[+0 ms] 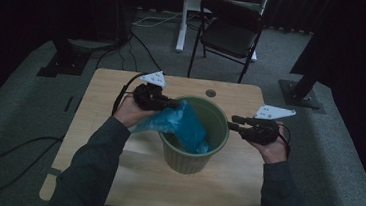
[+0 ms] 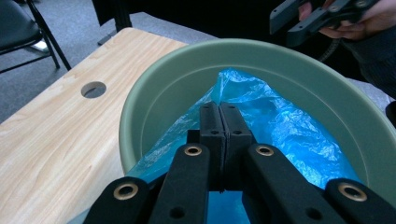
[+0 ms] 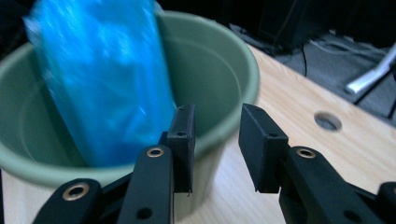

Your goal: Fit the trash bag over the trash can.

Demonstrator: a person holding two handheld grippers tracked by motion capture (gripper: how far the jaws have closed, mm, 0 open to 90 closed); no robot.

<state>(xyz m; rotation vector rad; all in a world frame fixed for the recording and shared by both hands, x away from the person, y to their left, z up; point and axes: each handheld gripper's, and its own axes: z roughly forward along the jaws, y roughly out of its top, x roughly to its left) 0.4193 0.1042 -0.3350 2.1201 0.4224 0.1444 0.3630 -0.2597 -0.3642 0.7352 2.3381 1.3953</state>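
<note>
While your left gripper (image 1: 175,103) pinches the blue plastic bag (image 1: 185,126) with its jaws pressed tight on the film, the bag hangs from the near-left rim down into the green bucket (image 1: 215,151), which stands on the wooden table (image 1: 99,121). Your right gripper (image 1: 233,123) hovers just outside the bucket's right rim, its 2 jaws spread with nothing between them. Farther off, beyond the table's round cable hole (image 1: 211,93), 1 black folding chair (image 1: 230,29) stands on the grey carpet.
</note>
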